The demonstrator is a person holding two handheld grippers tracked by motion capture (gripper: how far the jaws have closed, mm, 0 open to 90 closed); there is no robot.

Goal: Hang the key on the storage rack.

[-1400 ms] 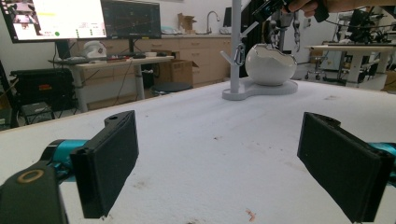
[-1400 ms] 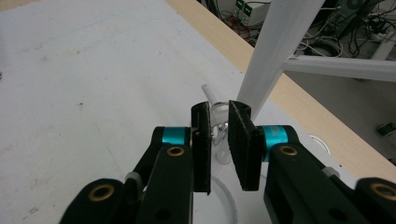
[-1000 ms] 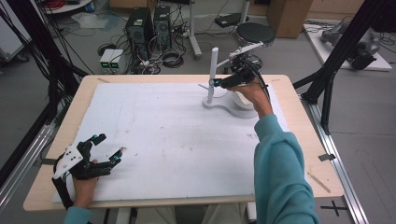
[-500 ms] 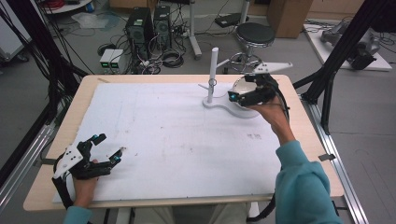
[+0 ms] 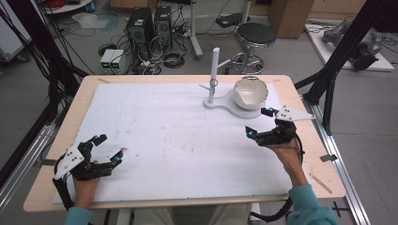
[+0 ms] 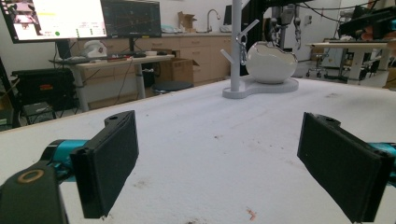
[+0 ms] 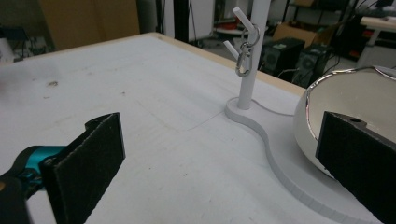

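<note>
A white stand (image 5: 215,75) with pegs rises from a white base (image 5: 220,104) at the table's far middle. A silver carabiner (image 7: 243,59) hangs on one of its pegs. A white egg-shaped bowl (image 5: 250,92) with a silver rim sits on the base to the right of the post. My right gripper (image 5: 259,123) is open, just in front of the base, with nothing between its jaws. My left gripper (image 5: 109,150) rests open near the front left of the table, far from the stand (image 6: 236,46).
A white foam sheet (image 5: 178,136) covers the wooden table (image 5: 300,96). Behind the table are computer towers (image 5: 148,23), cables and a black stool (image 5: 256,35). A black frame leg (image 5: 345,51) stands at the right.
My right gripper has pulled back from the stand and bowl toward the front right of the table, and its jaws are apart. The left gripper has stayed put.
</note>
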